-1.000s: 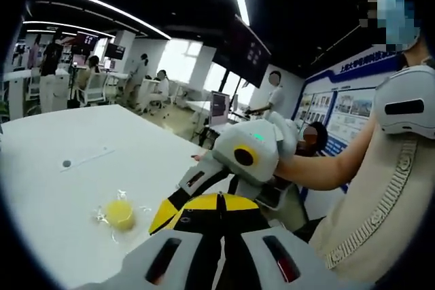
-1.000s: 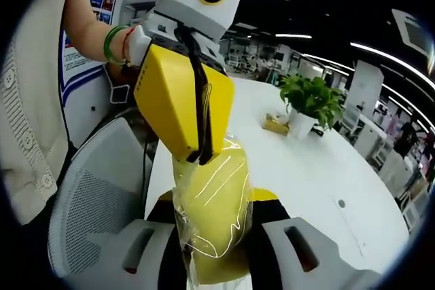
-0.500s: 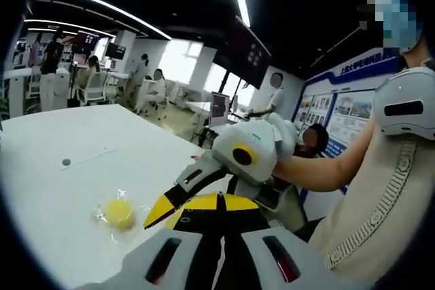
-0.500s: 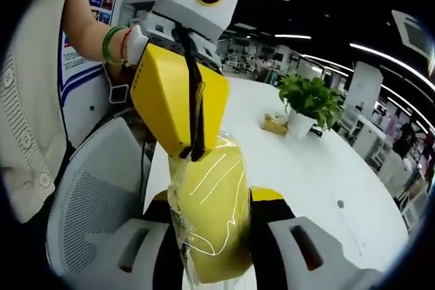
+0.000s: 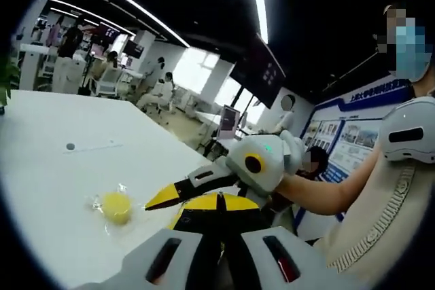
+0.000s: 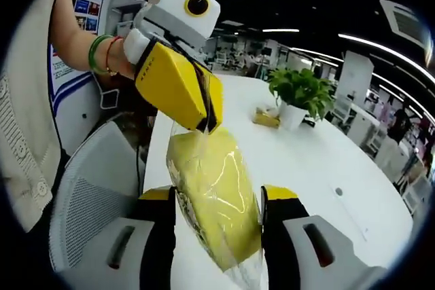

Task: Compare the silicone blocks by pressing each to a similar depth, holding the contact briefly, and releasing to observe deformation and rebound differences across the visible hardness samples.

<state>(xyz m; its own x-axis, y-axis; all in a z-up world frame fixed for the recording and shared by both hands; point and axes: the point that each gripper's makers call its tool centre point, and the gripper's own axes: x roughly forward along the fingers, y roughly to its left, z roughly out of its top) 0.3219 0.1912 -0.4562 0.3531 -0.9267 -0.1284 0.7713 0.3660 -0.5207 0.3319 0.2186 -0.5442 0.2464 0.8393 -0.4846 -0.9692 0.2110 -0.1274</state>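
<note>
Right hand-held gripper (image 6: 217, 212) clamped round bagged yellow block (image 6: 214, 198); second block (image 5: 116, 206) on table (image 5: 54, 174).

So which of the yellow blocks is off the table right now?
The big bagged block, held up between the right hand-held gripper's jaws with the left hand-held gripper pinching its bag. The small round one lies on the table.

A white desk (image 6: 319, 168) carries a potted plant (image 6: 299, 96) at its far side, with a small yellow item (image 6: 266, 118) just beside the pot. A grey mesh chair (image 6: 88, 202) stands at the desk's near edge. A wall poster (image 6: 71, 35) hangs behind the chair.
</note>
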